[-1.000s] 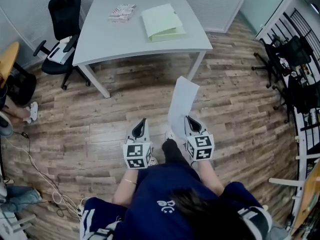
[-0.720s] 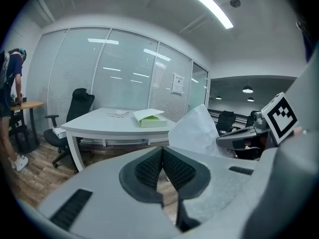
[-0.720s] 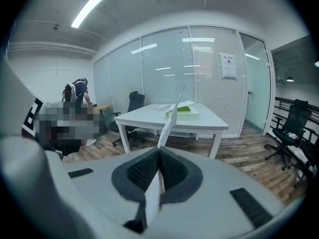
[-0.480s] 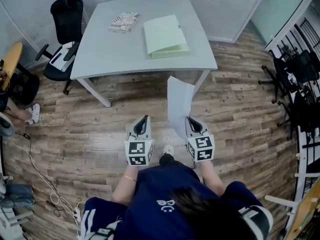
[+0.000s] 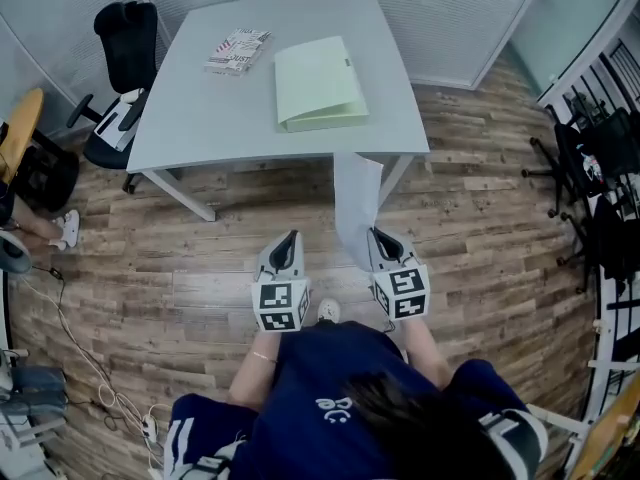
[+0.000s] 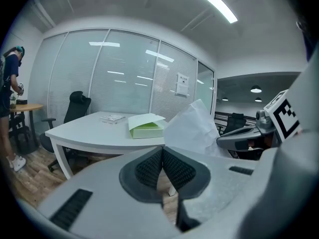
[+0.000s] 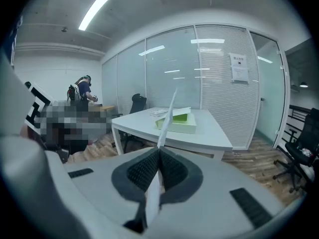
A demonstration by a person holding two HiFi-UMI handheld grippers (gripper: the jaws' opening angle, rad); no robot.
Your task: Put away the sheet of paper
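Pinching the sheet of paper (image 5: 357,203) at its bottom edge, my right gripper (image 5: 379,236) holds it upright just short of the table's (image 5: 200,118) near edge. My left gripper (image 5: 289,238) is pressed together, empty. I judge the sheet light, limp and easily creased, so gripping mid-edge beats a corner.

Ahead of you a pale grey table (image 5: 200,118) stands on the wood-plank floor (image 5: 200,288). On its top a light green folder (image 5: 318,83) lies near the middle. A small printed booklet (image 5: 238,51) lies apart from it, toward the far left corner. A black office chair (image 5: 125,33) stands on the floor at the table's left end.
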